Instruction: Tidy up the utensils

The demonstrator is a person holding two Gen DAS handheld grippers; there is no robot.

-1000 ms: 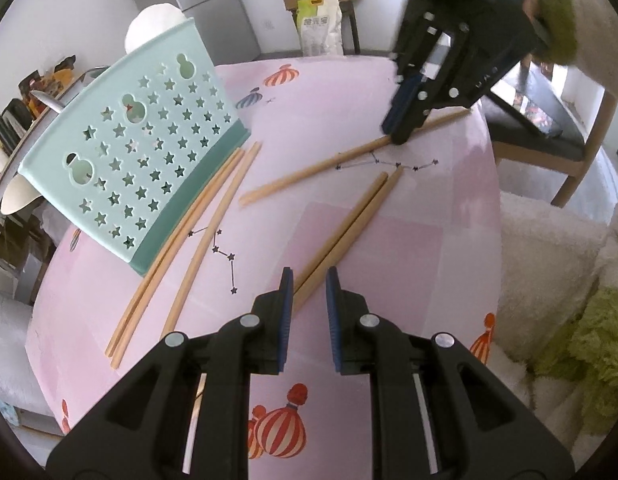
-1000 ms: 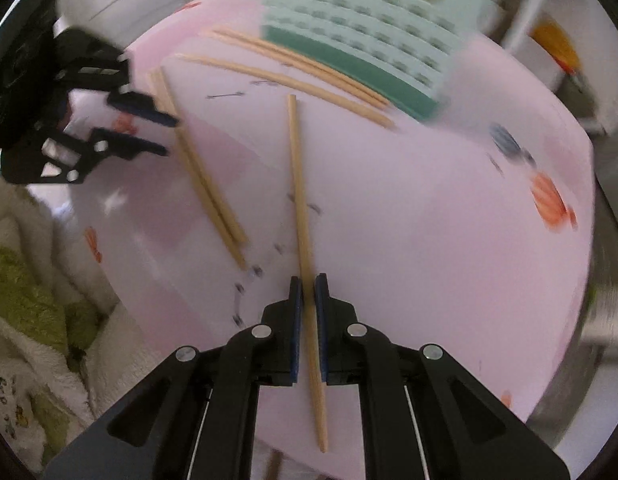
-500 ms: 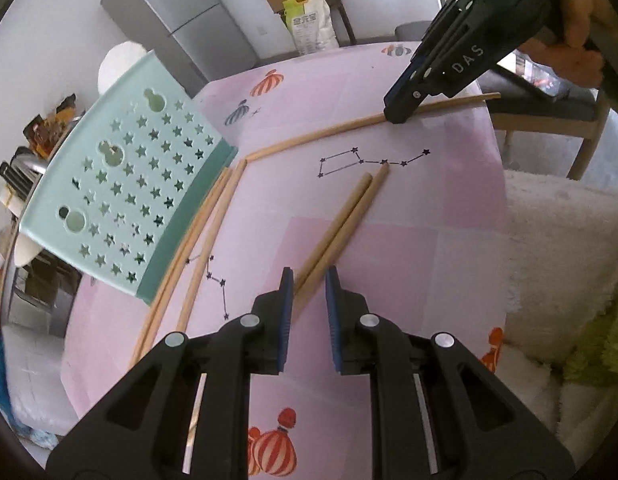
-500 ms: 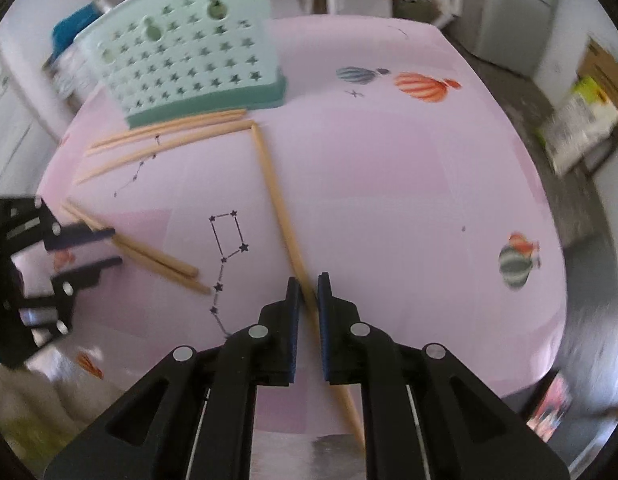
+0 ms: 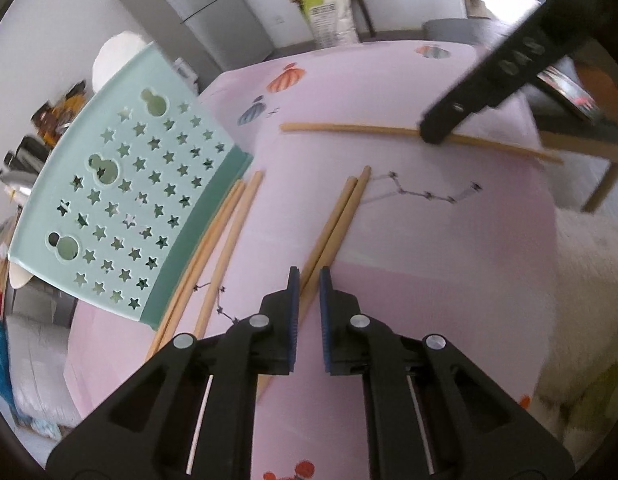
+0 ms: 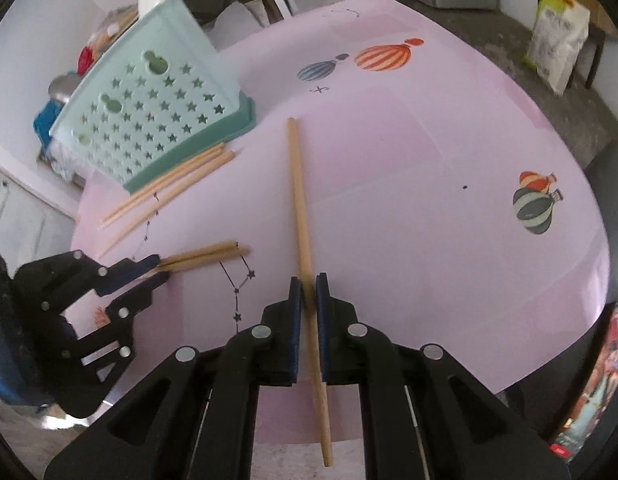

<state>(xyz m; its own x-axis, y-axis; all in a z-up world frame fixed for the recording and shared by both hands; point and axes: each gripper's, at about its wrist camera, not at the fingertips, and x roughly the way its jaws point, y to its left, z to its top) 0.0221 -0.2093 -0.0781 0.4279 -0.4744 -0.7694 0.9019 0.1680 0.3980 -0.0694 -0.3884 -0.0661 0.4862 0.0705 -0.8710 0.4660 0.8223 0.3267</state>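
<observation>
Right hand-held gripper point(image 6: 307, 294) pinches one long wooden chopstick point(image 6: 299, 200) between its blue pads, jaws nearly pressed together on it. That chopstick runs from below the fingers up across the pink table point(image 6: 409, 200), far tip pointing toward the mint basket point(image 6: 149, 112). In the left wrist view the same gripper point(image 5: 439, 134) shows as a dark blurred shape clamped on the chopstick point(image 5: 349, 128), lying roughly crosswise at the far side of the table point(image 5: 429, 260).

Left hand-held gripper point(image 5: 307, 280) has its jaws closing around a pair of chopsticks point(image 5: 337, 220) that lie side by side, touching each other, near ends between the blue pads. A narrow gap still shows around the sticks in the left wrist view; whether the pads press yet, cannot tell from that view. In the right wrist view the left gripper point(image 6: 159, 268) has the pair's ends point(image 6: 209, 254) between its fingertips.

Three more chopsticks point(image 5: 213, 256) lie on the table just beside the dark green base of the basket point(image 5: 121, 184), two touching, third slightly apart. Basket has star-shaped holes and stands tilted in the view, on the table's left side. Balloon prints point(image 6: 385, 58) on the tablecloth.
</observation>
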